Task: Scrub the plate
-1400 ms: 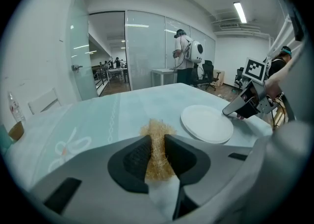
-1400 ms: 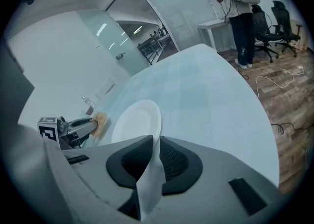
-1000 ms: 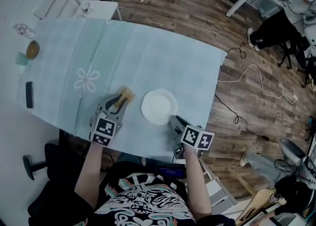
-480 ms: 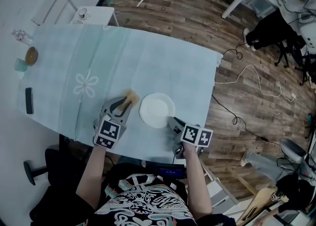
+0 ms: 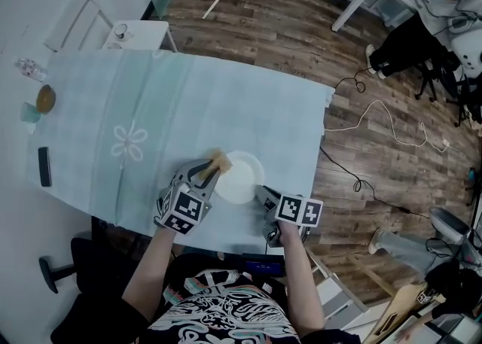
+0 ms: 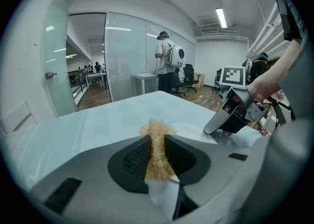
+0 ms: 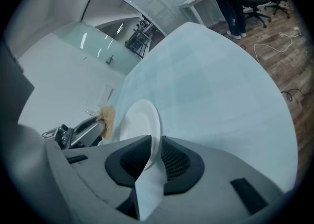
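Two things have changed around the round white plate [image 5: 242, 183], which lies low in the middle of the head view, near the front edge of the pale blue-green cloth-covered table [image 5: 286, 124]. At the plate's lower right rim, the right gripper [image 5: 262, 193] has just been closing its jaws. In its own view we see the plate's edge between the pads, which now stand narrowly apart and pinch it. At the upper left rim, the tan fibrous scrubbing pad [image 5: 220, 159] stood clear of the plate to its left a second ago and now overlaps the edge. The left gripper [image 5: 212, 168] carrying it has slid in from the left, with its jaws partly closed and clamped on the tuft. We judge that the plate is now steadied and the scrubbing pad has only just arrived, so the scrubbing itself is about to begin.
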{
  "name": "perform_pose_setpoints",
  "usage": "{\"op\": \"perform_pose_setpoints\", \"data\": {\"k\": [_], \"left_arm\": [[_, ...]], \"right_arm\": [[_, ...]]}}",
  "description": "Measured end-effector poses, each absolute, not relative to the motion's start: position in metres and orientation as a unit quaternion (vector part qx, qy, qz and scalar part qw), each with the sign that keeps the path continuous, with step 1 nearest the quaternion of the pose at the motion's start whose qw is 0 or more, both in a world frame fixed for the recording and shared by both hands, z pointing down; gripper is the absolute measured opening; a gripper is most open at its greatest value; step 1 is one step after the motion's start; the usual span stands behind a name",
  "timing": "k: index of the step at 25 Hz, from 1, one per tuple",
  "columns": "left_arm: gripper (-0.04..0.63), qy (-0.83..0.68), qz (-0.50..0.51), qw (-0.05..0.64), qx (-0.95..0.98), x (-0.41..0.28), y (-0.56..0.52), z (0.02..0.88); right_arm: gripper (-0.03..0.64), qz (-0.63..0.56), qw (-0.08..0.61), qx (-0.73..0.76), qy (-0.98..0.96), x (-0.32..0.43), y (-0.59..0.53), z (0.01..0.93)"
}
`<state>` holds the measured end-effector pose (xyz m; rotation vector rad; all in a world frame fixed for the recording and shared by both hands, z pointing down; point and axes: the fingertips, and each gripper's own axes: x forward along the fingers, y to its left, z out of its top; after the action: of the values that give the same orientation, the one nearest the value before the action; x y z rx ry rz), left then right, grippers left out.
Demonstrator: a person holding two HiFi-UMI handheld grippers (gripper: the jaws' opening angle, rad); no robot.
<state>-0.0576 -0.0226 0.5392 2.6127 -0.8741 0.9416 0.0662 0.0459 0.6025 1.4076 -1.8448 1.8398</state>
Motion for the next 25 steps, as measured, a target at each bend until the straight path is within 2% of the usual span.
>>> {"op": "perform_pose_setpoints", "data": {"k": [6, 19, 25], "left_arm": [[0.115, -0.269, 0.348, 0.117, 0.891, -0.033, -0.017, 0.557], [0.117, -0.267, 0.377, 0.143, 0.875, -0.031, -0.017, 0.583], [0.116, -0.258, 0.403, 0.126, 0.869, -0.027, -0.017, 0.588]], "right_arm": [[0.034, 0.62, 0.093, 0.47, -0.621, 0.068, 0.046, 0.604], [0.025, 0.63, 0.07, 0.467, -0.616, 0.067, 0.046, 0.604], [0.021, 0.632, 0.068, 0.463, -0.618, 0.067, 0.046, 0.607]]}}
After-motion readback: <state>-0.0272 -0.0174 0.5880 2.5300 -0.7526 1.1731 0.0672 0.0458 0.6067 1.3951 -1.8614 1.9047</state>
